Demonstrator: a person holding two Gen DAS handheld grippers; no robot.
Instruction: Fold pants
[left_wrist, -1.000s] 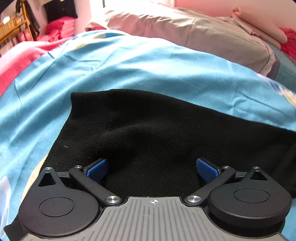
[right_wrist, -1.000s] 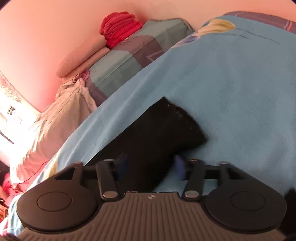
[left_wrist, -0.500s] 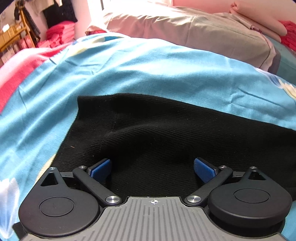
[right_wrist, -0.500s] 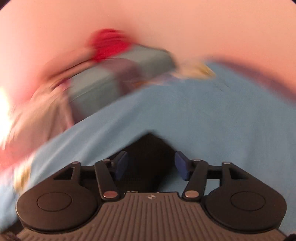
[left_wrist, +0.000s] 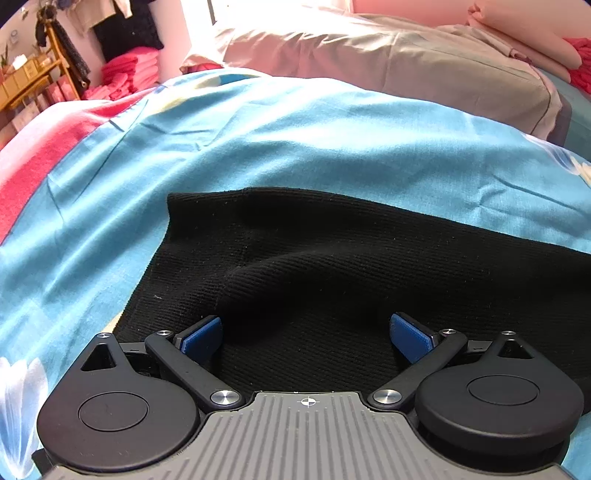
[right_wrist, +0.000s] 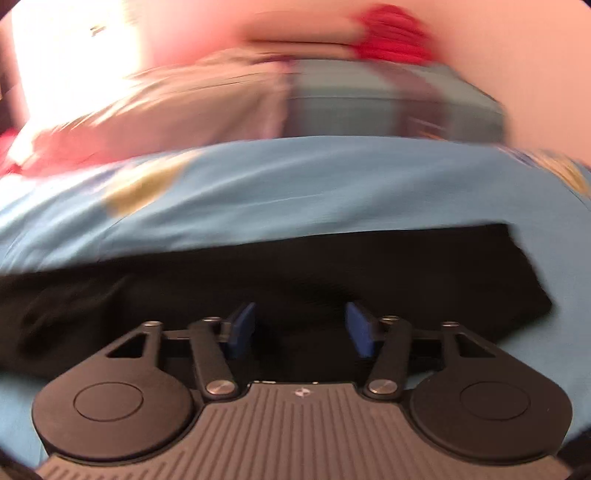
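Observation:
Black ribbed pants (left_wrist: 332, 258) lie flat on a blue bedsheet (left_wrist: 258, 147), with one end at the left of the left wrist view and a raised wrinkle near the middle. My left gripper (left_wrist: 306, 338) is open, its blue pads spread wide just above the near edge of the fabric. In the blurred right wrist view the pants (right_wrist: 258, 280) stretch across the frame, ending at the right. My right gripper (right_wrist: 299, 328) is open over the fabric, holding nothing.
A beige pillow (left_wrist: 388, 70) and a folded pink blanket (left_wrist: 524, 33) lie at the head of the bed. A grey-blue pillow (right_wrist: 388, 103) with a red cloth (right_wrist: 391, 33) on it sits beyond. Shelves and pink laundry (left_wrist: 122, 77) stand far left.
The right gripper has swung sharply, so its view turned from the pant end to the pants' long side, and its jaws opened wider. The left gripper drew back slightly and stayed open.

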